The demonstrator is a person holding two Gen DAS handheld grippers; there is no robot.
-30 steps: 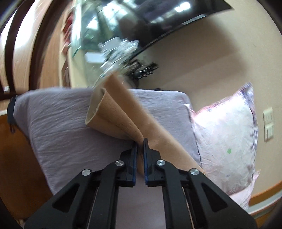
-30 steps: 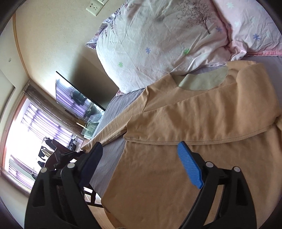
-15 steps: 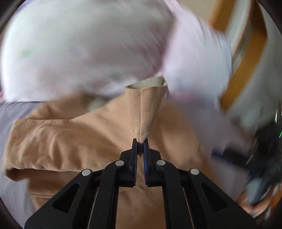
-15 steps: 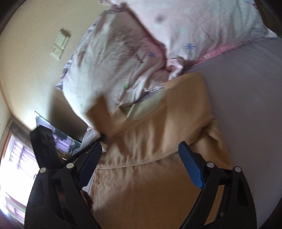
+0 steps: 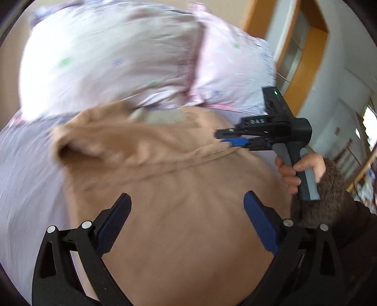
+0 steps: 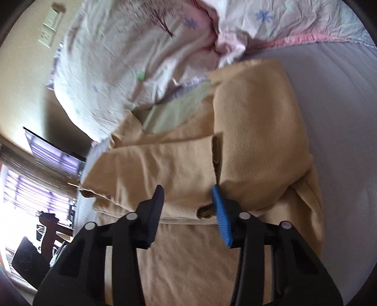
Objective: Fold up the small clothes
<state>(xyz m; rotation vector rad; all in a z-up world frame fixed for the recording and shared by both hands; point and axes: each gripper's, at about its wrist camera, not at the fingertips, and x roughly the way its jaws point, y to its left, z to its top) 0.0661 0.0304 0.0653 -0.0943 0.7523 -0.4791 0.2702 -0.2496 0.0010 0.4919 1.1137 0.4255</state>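
Lying on the bed (image 6: 341,98), a tan top (image 5: 179,207) is showing both sleeves folded inward. The left tool (image 5: 186,221) is hovering released above it; the right tool (image 6: 187,207), half open and grasping nothing, should pinch only the sleeve edge.

**Bedroom surroundings around the bed**

A lavender bedsheet (image 6: 341,98) covers the mattress. At its head lie two floral pillows (image 5: 113,61), white and pale pink, one with a printed tree (image 6: 162,21). A wall switch plate (image 6: 50,27) sits on the cream wall. A dark television screen (image 6: 54,153) hangs beside a bright curtained window (image 6: 30,200). A wooden door frame (image 5: 304,58) stands beyond the pillows.
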